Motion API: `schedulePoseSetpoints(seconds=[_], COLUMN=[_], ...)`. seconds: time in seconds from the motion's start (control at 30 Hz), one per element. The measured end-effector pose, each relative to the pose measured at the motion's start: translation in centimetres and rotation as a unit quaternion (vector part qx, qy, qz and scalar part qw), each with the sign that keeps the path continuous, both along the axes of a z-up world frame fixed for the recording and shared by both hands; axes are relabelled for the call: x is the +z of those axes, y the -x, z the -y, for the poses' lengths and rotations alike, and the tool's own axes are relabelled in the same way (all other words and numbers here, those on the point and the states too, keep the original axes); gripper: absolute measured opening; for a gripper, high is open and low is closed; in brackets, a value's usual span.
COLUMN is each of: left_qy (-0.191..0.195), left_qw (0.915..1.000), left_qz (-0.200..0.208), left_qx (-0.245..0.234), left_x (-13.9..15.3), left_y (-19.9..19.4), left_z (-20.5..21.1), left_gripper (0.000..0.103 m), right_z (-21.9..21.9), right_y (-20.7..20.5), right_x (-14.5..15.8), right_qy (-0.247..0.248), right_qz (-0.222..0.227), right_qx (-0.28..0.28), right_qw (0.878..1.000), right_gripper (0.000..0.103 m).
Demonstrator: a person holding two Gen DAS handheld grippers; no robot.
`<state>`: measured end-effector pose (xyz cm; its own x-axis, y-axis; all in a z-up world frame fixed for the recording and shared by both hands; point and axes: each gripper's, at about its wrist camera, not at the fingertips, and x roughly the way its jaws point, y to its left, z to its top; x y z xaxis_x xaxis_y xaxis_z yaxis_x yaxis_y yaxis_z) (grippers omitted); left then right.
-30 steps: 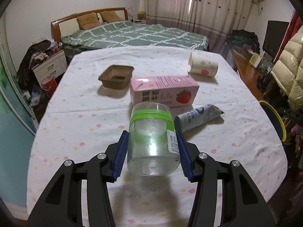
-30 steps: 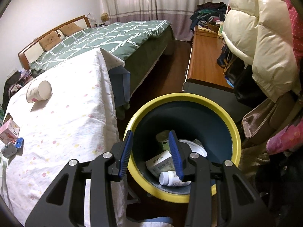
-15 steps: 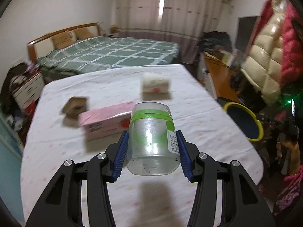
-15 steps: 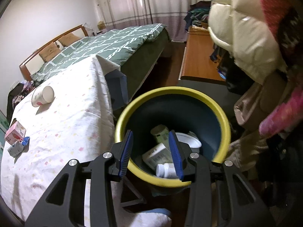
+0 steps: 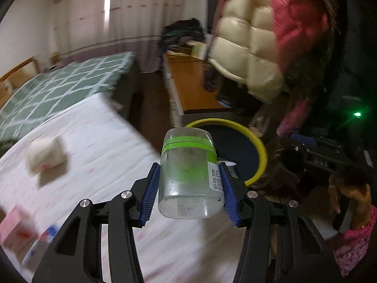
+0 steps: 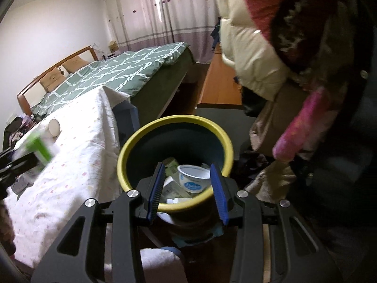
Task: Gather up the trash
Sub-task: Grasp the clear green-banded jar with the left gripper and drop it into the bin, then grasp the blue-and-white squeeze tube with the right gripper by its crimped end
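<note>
Clear plastic jar (image 5: 190, 176) with green band clamped between left gripper (image 5: 189, 188) pads, carried above table edge, bin (image 5: 256, 141) just beyond. Right gripper (image 6: 187, 189) held parted, empty, over bin holding several discarded containers. Paper cup (image 5: 46, 152), pink carton (image 5: 14, 228) left on table.

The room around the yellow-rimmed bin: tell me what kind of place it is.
Most likely a home bedroom: a bed with a green checked quilt, floor-length curtains, and padded coats hanging beside the bin.

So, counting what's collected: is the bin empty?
No. The bin already holds a white tub and other packaging.
</note>
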<state>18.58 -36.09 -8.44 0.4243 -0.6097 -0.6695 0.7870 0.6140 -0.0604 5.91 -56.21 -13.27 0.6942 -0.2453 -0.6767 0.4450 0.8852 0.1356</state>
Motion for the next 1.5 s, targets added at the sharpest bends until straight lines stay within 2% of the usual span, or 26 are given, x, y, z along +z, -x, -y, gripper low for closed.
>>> schedulePoseSetpoints(seconds=[0.17,0.37,0.4,0.43,0.5,0.6,0.7,0.77,0.93,1.0,1.13,1.2,1.33,1.37,1.5], left_qy=[-0.021,-0.044,-0.044,-0.045,-0.038,-0.026,-0.016,0.002,0.027,0.031,0.038,0.038,0.035,0.038,0.042], left_qw=[0.9990,0.9981,0.9982,0.9984,0.9990,0.9995,0.9999,0.9999,0.9972,0.9937,0.9805,0.9685,0.9473,0.9408,0.9273], left_qz=[-0.011,-0.006,-0.008,-0.009,-0.006,-0.006,0.002,0.003,0.017,0.026,0.037,0.045,0.048,0.046,0.046], left_qx=[-0.037,-0.042,-0.039,-0.033,-0.024,-0.017,-0.002,0.014,0.068,0.104,0.189,0.242,0.315,0.334,0.369], left_x=[-1.8,-3.9,-4.1,-4.3,-4.4,-3.7,-2.2,-0.7,1.7,2.2,3.0,3.2,3.1,3.0,2.6], left_y=[-0.9,-2.8,-3.2,-3.7,-4.5,-4.8,-4.3,-3.7,-1.5,-0.4,1.5,2.6,4.5,5.0,6.0], left_z=[7.2,13.5,14.1,14.6,15.1,14.4,11.6,8.3,-1.2,-6.1,-15.9,-21.1,-28.5,-30.5,-34.9], left_gripper=[0.050,0.050,0.052,0.070,0.088,0.088,0.088,0.091,0.095,0.096,0.096,0.096,0.096,0.096,0.096], right_z=[1.2,2.2,2.3,2.4,2.5,2.5,1.8,1.3,-1.6,-3.9,-9.3,-12.3,-19.1,-21.4,-28.8], right_y=[2.2,4.1,4.3,4.4,4.5,4.6,4.4,4.1,2.0,0.4,-2.9,-4.5,-7.9,-8.8,-11.7], right_x=[-0.1,0.3,0.4,0.4,0.2,0.2,0.2,0.1,-0.5,-0.7,-1.0,-1.1,-1.1,-1.0,-0.8], right_qy=[0.004,0.007,0.006,0.005,0.005,0.003,0.002,0.001,-0.005,-0.007,-0.016,-0.021,-0.023,-0.022,-0.006], right_qz=[-0.001,0.001,0.001,0.001,-0.002,-0.003,-0.003,-0.003,-0.008,-0.012,-0.016,-0.016,-0.021,-0.021,-0.028], right_qx=[-0.020,-0.035,-0.037,-0.038,-0.040,-0.038,-0.029,-0.021,0.022,0.059,0.139,0.183,0.272,0.300,0.370], right_qw=[1.000,0.999,0.999,0.999,0.999,0.999,1.000,1.000,1.000,0.998,0.990,0.983,0.962,0.953,0.929], right_gripper=[0.039,0.044,0.045,0.045,0.045,0.045,0.045,0.046,0.046,0.046,0.046,0.046,0.046,0.046,0.046])
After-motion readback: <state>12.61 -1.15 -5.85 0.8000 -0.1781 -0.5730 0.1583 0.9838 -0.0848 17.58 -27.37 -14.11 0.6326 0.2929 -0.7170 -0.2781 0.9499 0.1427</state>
